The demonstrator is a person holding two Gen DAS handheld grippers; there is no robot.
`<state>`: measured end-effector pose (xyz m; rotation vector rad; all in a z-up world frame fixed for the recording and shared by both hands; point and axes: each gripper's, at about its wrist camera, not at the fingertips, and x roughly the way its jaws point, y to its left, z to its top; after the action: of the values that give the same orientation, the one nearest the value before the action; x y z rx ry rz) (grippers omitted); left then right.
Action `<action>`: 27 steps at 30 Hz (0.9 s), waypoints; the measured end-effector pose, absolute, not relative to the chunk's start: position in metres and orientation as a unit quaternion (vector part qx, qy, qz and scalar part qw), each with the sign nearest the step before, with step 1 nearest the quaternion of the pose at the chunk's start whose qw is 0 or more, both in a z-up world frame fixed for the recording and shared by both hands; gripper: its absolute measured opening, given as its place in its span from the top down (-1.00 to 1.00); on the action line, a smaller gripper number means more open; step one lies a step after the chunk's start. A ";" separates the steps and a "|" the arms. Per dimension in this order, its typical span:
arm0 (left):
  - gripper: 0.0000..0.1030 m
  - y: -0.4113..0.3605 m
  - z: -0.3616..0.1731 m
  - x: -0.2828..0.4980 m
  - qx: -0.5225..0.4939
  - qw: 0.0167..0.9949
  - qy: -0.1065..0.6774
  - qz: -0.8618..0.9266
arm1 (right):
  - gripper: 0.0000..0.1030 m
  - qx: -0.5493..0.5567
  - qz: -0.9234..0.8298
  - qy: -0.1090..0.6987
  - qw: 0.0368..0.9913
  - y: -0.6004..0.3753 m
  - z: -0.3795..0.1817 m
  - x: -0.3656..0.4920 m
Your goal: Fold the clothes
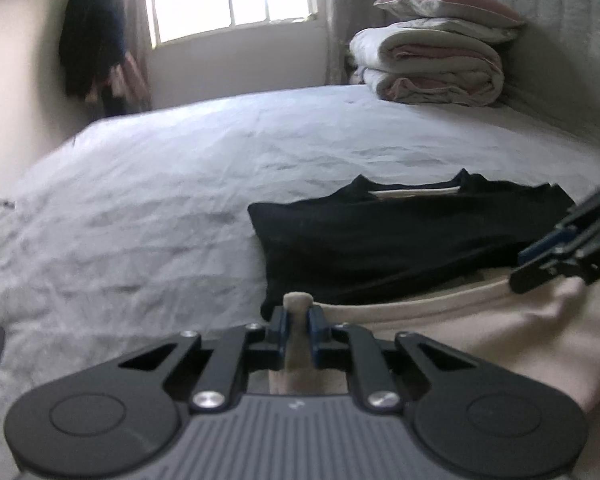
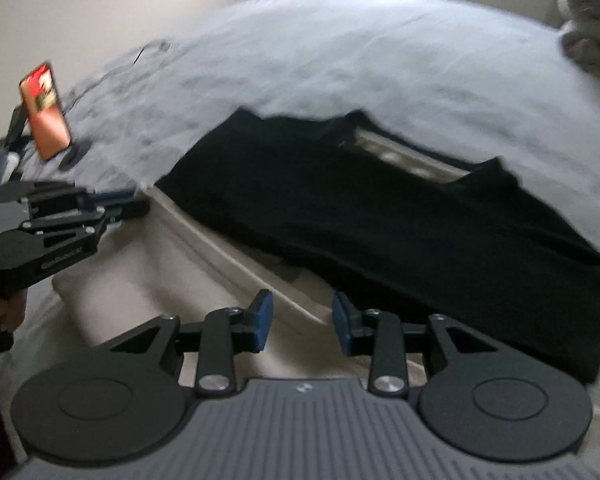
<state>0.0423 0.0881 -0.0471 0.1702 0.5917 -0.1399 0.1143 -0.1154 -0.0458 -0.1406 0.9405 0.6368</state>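
Observation:
A folded black shirt (image 1: 400,240) lies on the bed, also seen in the right wrist view as the black shirt (image 2: 380,216). In front of it spreads a beige garment (image 1: 500,332) with a ribbed hem, the beige garment (image 2: 147,280) in the right wrist view. My left gripper (image 1: 297,320) is shut on a pinched fold of the beige cloth. From the right camera the left gripper (image 2: 139,204) sits at that garment's left edge. My right gripper (image 2: 302,320) hovers open over the beige hem near the black shirt, nothing between its blue pads. It enters the left view as the right gripper (image 1: 520,272).
A wrinkled white sheet (image 1: 159,200) covers the bed. Folded blankets and a pillow (image 1: 432,60) are stacked by the headboard at the back right. Dark clothes (image 1: 91,40) hang beside the window. A phone on a stand (image 2: 45,112) sits on the bed's left.

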 end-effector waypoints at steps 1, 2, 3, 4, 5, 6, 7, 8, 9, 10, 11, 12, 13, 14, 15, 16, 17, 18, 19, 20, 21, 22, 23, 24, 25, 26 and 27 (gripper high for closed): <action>0.79 0.087 -0.047 0.042 0.087 0.950 0.290 -0.070 | 0.30 -0.081 0.302 0.451 0.836 -0.111 -0.048 0.117; 0.79 0.086 -0.047 0.042 0.090 0.950 0.291 -0.070 | 0.30 -0.096 0.303 0.456 0.831 -0.107 -0.051 0.119; 0.80 0.086 -0.048 0.042 0.091 0.950 0.292 -0.070 | 0.29 -0.108 0.304 0.459 0.828 -0.104 -0.053 0.119; 0.80 0.086 -0.048 0.043 0.090 0.949 0.293 -0.069 | 0.28 -0.117 0.306 0.458 0.827 -0.101 -0.054 0.117; 0.81 0.086 -0.048 0.043 0.089 0.949 0.294 -0.069 | 0.34 -0.126 0.307 0.456 0.826 -0.099 -0.054 0.114; 0.81 0.086 -0.048 0.043 0.089 0.949 0.294 -0.068 | 0.52 -0.133 0.309 0.454 0.825 -0.097 -0.054 0.111; 0.81 0.086 -0.048 0.042 0.089 0.950 0.292 -0.068 | 0.57 -0.138 0.313 0.450 0.825 -0.096 -0.053 0.107; 0.81 0.086 -0.047 0.042 0.088 0.950 0.291 -0.067 | 0.67 -0.146 0.313 0.443 0.828 -0.095 -0.053 0.102; 0.81 0.086 -0.047 0.041 0.088 0.951 0.290 -0.067 | 0.76 -0.154 0.310 0.432 0.833 -0.094 -0.052 0.096; 0.82 0.086 -0.047 0.041 0.087 0.951 0.289 -0.066 | 0.78 -0.163 0.307 0.421 0.838 -0.094 -0.052 0.090; 0.82 0.086 -0.046 0.039 0.089 0.952 0.285 -0.066 | 0.82 -0.172 0.303 0.410 0.843 -0.093 -0.051 0.084; 0.82 0.085 -0.046 0.037 0.091 0.954 0.279 -0.066 | 0.82 -0.179 0.298 0.397 0.850 -0.093 -0.050 0.078; 0.82 0.085 -0.045 0.036 0.094 0.955 0.274 -0.067 | 0.82 -0.184 0.290 0.381 0.859 -0.094 -0.049 0.071; 0.82 0.085 -0.044 0.034 0.096 0.956 0.268 -0.067 | 0.82 -0.187 0.281 0.364 0.868 -0.094 -0.047 0.063; 0.82 0.085 -0.043 0.032 0.098 0.958 0.260 -0.066 | 0.82 -0.189 0.272 0.347 0.877 -0.093 -0.046 0.058; 0.82 0.084 -0.042 0.032 0.099 0.960 0.255 -0.064 | 0.82 -0.193 0.262 0.329 0.886 -0.093 -0.045 0.052; 0.82 0.084 -0.041 0.032 0.100 0.961 0.250 -0.061 | 0.83 -0.196 0.251 0.310 0.896 -0.093 -0.044 0.047; 0.82 0.084 -0.039 0.032 0.102 0.962 0.245 -0.059 | 0.83 -0.200 0.241 0.297 0.902 -0.092 -0.045 0.044; 0.82 0.084 -0.038 0.033 0.103 0.964 0.240 -0.056 | 0.83 -0.204 0.232 0.285 0.907 -0.091 -0.047 0.044; 0.82 0.082 -0.039 0.034 0.107 0.963 0.242 -0.052 | 0.83 -0.209 0.223 0.274 0.912 -0.089 -0.049 0.043; 0.82 0.080 -0.041 0.036 0.112 0.962 0.246 -0.047 | 0.82 -0.211 0.218 0.275 0.912 -0.087 -0.053 0.046; 0.82 0.078 -0.042 0.038 0.116 0.960 0.251 -0.043 | 0.82 -0.212 0.215 0.284 0.910 -0.084 -0.059 0.051; 0.78 0.077 -0.044 0.040 0.121 0.958 0.255 -0.038 | 0.77 -0.215 0.212 0.295 0.907 -0.081 -0.066 0.055; 0.73 0.075 -0.045 0.042 0.126 0.957 0.260 -0.033 | 0.71 -0.218 0.208 0.297 0.906 -0.080 -0.070 0.057; 0.73 0.073 -0.047 0.043 0.131 0.955 0.264 -0.029 | 0.64 -0.220 0.201 0.295 0.908 -0.080 -0.073 0.057; 0.66 0.071 -0.048 0.045 0.136 0.953 0.269 -0.024 | 0.56 -0.215 0.196 0.293 0.911 -0.083 -0.070 0.057; 0.54 0.069 -0.050 0.047 0.141 0.951 0.273 -0.020 | 0.44 -0.204 0.191 0.292 0.915 -0.087 -0.066 0.055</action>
<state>0.0472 0.0691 -0.0496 0.2857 0.5552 -0.0400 0.0550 -0.0872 -0.0657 -0.4194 0.6006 0.3924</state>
